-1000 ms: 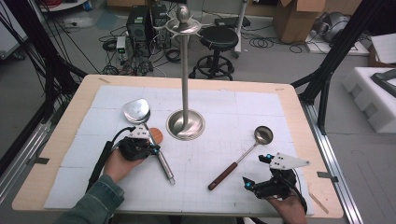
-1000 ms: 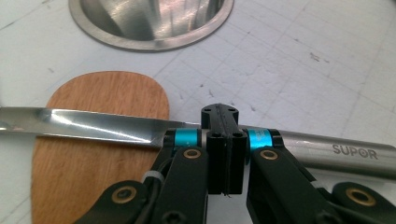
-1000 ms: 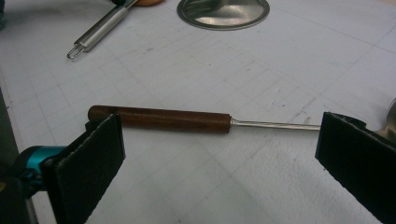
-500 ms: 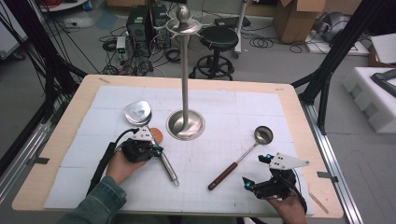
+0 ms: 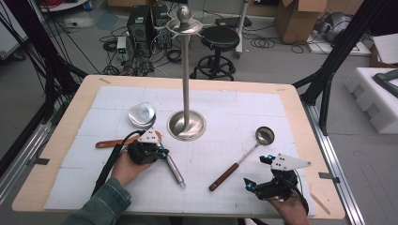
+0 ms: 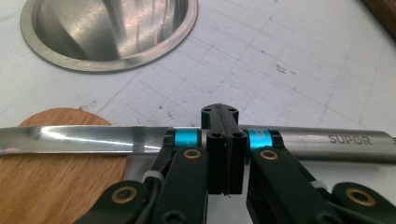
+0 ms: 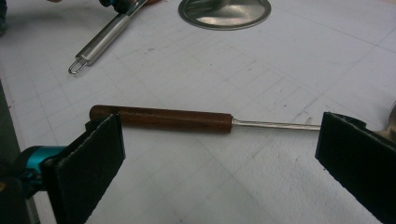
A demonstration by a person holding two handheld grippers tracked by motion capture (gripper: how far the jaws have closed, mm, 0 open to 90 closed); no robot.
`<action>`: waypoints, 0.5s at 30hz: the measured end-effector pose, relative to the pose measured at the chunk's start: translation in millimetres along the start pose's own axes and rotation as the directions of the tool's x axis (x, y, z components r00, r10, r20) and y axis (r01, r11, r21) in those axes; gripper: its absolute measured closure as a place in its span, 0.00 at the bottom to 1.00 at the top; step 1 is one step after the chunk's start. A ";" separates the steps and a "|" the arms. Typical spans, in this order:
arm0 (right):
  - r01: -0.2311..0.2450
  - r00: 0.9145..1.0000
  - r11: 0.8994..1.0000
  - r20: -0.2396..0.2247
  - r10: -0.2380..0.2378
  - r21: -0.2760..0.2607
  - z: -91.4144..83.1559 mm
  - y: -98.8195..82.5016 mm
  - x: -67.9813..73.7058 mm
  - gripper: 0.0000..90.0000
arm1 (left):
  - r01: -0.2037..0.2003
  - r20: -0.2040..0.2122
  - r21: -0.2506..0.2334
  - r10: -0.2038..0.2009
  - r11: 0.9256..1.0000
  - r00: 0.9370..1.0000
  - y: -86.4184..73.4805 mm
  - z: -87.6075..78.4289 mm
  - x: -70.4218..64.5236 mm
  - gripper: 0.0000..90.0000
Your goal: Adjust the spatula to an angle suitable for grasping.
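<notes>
Three utensils lie on the bench [image 5: 291,101]: a steel skimmer [image 5: 142,115] in the left gripper [image 5: 155,151], jaws clamped on its handle near the middle; a wooden spatula [image 5: 109,143] partly beneath it; a ladle [image 5: 244,157] toward the right edge. One hanging stand [image 5: 186,124] rises mid-bench. The right gripper [image 7: 219,154] has its jaws wide, the ladle's wooden handle lying just beyond them.

Changes logged:
- Your left gripper [image 5: 161,153], jaws closed: it has shifted slightly toward the worktop's near edge and right.
- Steel scoop [image 5: 174,171]: it has slid the same way with the gripper. Its bowl now sits a little farther from the far edge, and its handle loop is closer to the near edge.
- Wooden spatula [image 5: 110,143]: its handle now lies exposed to the left of your left hand [image 5: 126,166].
</notes>
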State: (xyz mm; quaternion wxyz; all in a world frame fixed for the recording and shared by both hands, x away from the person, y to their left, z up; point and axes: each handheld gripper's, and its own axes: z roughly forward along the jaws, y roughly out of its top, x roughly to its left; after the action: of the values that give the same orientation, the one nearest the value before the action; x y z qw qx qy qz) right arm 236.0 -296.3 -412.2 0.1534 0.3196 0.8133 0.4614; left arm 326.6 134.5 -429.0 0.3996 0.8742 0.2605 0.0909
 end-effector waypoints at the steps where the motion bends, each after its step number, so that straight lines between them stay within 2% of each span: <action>1: 0.004 1.000 1.000 0.000 -0.004 -0.003 0.1 0.0 -0.3 0.01 | 0.001 0.000 0.001 -0.001 1.000 1.000 0.1 0.1 0.0 1.00; 11: 0.002 1.000 1.000 -0.001 -0.002 -0.002 -0.3 -0.2 0.5 0.01 | -0.007 0.001 0.003 0.007 1.000 1.000 -0.1 -1.6 -0.6 1.00; 15: 0.000 1.000 1.000 -0.002 0.000 0.000 -0.8 -0.4 1.1 0.01 | -0.021 -0.006 0.020 0.021 1.000 1.000 -0.3 -5.7 0.7 1.00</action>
State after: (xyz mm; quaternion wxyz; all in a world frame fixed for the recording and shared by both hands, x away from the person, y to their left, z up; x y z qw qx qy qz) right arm 234.6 -296.3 -412.0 0.1524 0.3191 0.8135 0.4617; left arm 325.0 138.7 -425.4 0.3893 0.8805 0.2532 0.0952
